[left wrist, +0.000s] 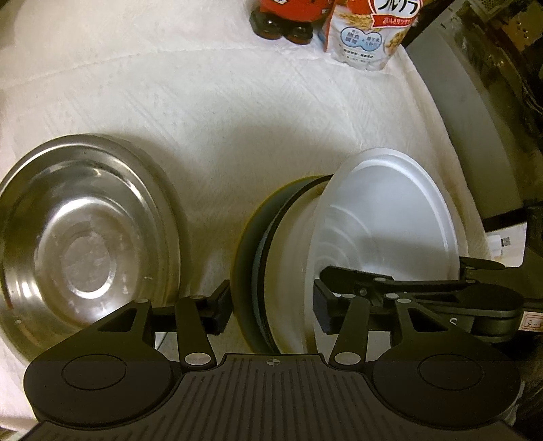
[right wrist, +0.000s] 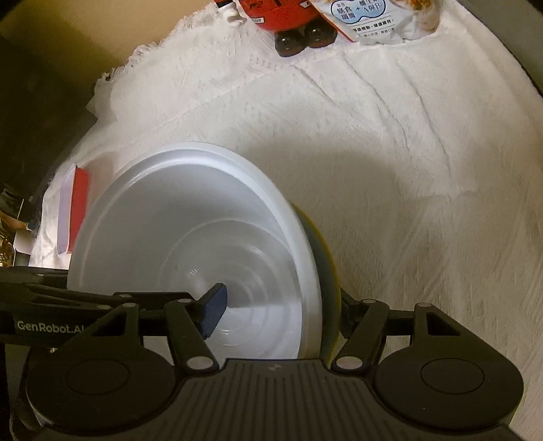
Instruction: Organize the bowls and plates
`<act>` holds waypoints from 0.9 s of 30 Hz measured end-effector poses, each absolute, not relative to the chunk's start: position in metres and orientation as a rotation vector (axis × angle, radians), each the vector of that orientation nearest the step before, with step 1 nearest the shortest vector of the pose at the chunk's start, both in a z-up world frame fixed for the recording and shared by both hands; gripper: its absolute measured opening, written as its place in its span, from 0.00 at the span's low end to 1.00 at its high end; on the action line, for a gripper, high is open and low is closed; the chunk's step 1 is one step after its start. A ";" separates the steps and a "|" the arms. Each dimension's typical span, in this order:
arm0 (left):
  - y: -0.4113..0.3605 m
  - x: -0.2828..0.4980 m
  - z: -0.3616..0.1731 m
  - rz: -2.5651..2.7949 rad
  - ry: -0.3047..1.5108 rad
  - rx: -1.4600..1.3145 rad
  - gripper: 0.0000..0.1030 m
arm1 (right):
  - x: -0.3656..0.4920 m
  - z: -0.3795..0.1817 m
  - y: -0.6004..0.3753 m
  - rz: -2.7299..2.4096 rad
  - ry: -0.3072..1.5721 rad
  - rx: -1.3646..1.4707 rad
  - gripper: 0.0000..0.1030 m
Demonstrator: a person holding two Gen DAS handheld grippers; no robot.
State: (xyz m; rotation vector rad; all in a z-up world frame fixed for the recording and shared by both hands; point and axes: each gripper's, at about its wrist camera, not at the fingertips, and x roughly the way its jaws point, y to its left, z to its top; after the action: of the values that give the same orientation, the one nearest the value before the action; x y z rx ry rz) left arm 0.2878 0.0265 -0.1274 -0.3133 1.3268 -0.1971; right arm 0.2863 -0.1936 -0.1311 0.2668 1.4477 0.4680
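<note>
A translucent white plastic bowl (left wrist: 383,217) is nested in a dark bowl with a yellow-green rim (left wrist: 251,251), and the stack is tilted on its side over the white cloth. My left gripper (left wrist: 271,305) straddles the stack's rim, one finger outside the dark bowl, one inside the white bowl. My right gripper (right wrist: 281,312) straddles the same stack (right wrist: 190,237) from the other side, its left pad (right wrist: 213,312) inside the white bowl and its right finger behind the dark bowl (right wrist: 329,271). Both look closed on the walls. A steel bowl (left wrist: 85,244) lies at the left.
Dark bottles with a red label (left wrist: 281,20) and a cereal bag (left wrist: 370,30) stand at the cloth's far edge. A red and white box (right wrist: 73,210) lies at the left of the right wrist view. The cloth's right edge (left wrist: 451,142) drops to a dark surface.
</note>
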 end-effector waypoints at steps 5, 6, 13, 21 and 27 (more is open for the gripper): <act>0.032 0.289 -0.133 -0.208 1.344 -0.368 0.51 | 0.289 -0.134 -0.194 0.483 1.490 0.292 0.63; 0.032 0.289 -0.133 -0.208 1.342 -0.370 0.51 | 0.289 -0.134 -0.194 0.482 1.495 0.301 0.62; 0.030 0.286 -0.132 -0.197 1.335 -0.376 0.51 | 0.287 -0.134 -0.195 0.477 1.488 0.306 0.62; 0.029 0.287 -0.130 -0.180 1.340 -0.385 0.52 | 0.290 -0.136 -0.200 0.460 1.532 0.338 0.61; 0.028 0.286 -0.130 -0.187 1.342 -0.387 0.52 | 0.288 -0.133 -0.201 0.459 1.534 0.330 0.61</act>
State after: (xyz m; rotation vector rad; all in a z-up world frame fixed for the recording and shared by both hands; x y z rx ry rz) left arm 0.2858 0.0279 -0.1299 -0.3867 1.3423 -0.1873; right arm 0.2880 -0.2009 -0.1327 0.3301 1.5343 0.4591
